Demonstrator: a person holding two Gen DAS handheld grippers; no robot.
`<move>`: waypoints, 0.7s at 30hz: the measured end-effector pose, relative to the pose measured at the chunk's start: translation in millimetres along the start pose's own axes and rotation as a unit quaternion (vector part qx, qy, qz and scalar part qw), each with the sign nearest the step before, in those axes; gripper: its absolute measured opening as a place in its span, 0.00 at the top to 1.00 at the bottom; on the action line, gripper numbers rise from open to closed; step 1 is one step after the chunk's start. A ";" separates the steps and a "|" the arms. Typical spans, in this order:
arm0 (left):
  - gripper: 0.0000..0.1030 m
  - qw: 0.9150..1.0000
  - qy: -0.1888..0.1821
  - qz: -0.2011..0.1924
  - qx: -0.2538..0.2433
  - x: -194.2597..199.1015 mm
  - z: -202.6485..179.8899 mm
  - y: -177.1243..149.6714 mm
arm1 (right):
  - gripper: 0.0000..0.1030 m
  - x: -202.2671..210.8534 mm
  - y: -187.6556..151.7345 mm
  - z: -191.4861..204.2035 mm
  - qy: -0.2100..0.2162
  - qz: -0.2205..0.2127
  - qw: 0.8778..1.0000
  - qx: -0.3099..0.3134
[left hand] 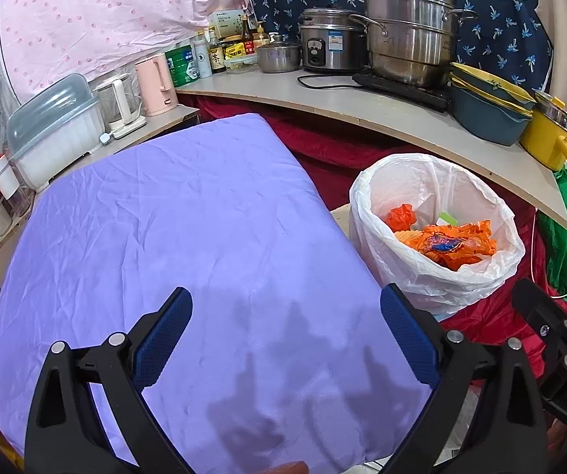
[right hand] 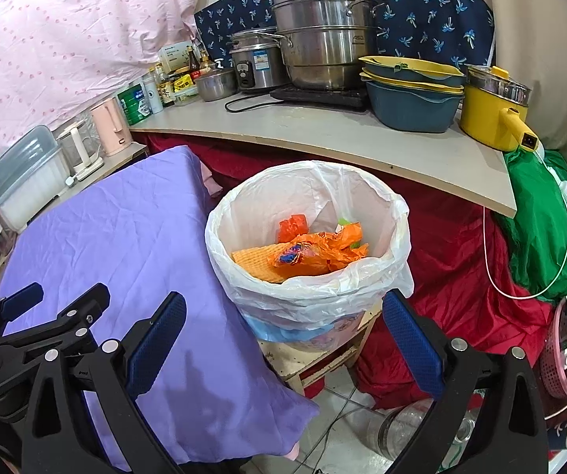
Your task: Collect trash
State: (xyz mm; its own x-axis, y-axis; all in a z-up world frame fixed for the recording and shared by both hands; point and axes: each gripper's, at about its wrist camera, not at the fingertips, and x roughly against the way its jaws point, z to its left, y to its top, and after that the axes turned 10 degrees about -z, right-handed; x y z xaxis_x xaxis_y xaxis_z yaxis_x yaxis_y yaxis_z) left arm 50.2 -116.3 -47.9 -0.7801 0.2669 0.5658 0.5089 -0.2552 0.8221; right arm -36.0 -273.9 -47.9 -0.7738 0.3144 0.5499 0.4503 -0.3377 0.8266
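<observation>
- Trash, mostly orange wrappers, lies inside the white-lined bin beside our purple-covered table.
- We hold the left gripper spread wide and empty above the cloth.
- Our right gripper gapes empty before the bin.

A wrinkled purple cloth covers the table.

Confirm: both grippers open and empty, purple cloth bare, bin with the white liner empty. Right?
Not quite. The bin is not empty: the right wrist view shows orange wrappers lying inside the white liner. The rest holds: left gripper and right gripper are open with nothing between the fingers, and the purple cloth is bare.
</observation>
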 end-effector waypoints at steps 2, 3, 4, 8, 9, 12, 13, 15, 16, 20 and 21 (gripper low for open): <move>0.11 1.000 -0.001 0.003 0.000 0.2 -0.3 -0.2 | 0.07 -1.0 0.2 -0.7 0.002 0.000 1.000 0.001; 0.11 1.000 -0.001 0.005 0.001 0.2 -0.4 -0.5 | 0.07 -1.4 0.2 -1.0 0.003 0.001 1.000 0.001; 0.11 1.000 0.001 0.006 0.002 0.1 -0.1 -0.8 | 0.07 -1.7 0.1 -0.9 0.003 0.001 1.000 0.001; 0.11 1.000 0.011 0.005 0.008 1.1 1.5 -1.6 | 0.07 -3.1 -1.5 -1.5 0.005 0.003 1.000 0.003; 0.11 1.000 0.011 0.005 0.009 1.2 1.9 -1.8 | 0.07 -3.1 -2.0 -1.1 0.006 0.003 1.000 0.004; 0.11 1.000 0.012 0.005 0.008 1.1 1.8 -2.2 | 0.07 -3.3 -2.7 -0.3 0.006 0.004 1.000 0.004; 0.11 1.000 0.012 0.005 0.007 0.9 1.8 -2.1 | 0.07 -3.2 -2.9 -0.1 0.006 0.004 1.000 0.004; 0.11 1.000 0.012 0.005 0.007 0.9 1.9 -2.5 | 0.07 -3.4 -3.9 0.2 0.006 0.004 1.000 0.005; 0.11 1.000 0.012 0.005 0.008 1.0 1.8 -2.3 | 0.07 -3.5 -4.0 0.0 0.006 0.004 1.000 0.004; 0.11 1.000 0.011 0.005 0.008 1.1 2.2 -2.5 | 0.07 -3.8 -3.7 -0.4 0.007 0.004 1.000 0.005; 0.11 1.000 0.012 0.004 0.008 1.0 1.5 -2.3 | 0.07 -3.6 -3.7 -0.4 0.006 0.004 1.000 0.005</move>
State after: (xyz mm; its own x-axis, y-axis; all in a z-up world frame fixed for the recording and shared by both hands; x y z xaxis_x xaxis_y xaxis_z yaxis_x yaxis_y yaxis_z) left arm 48.8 -114.0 -49.1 -0.7844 0.2415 0.5714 0.5212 -0.2431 0.8181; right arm -35.1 -274.2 -53.0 -0.7758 0.3005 0.5548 0.4606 -0.3312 0.8235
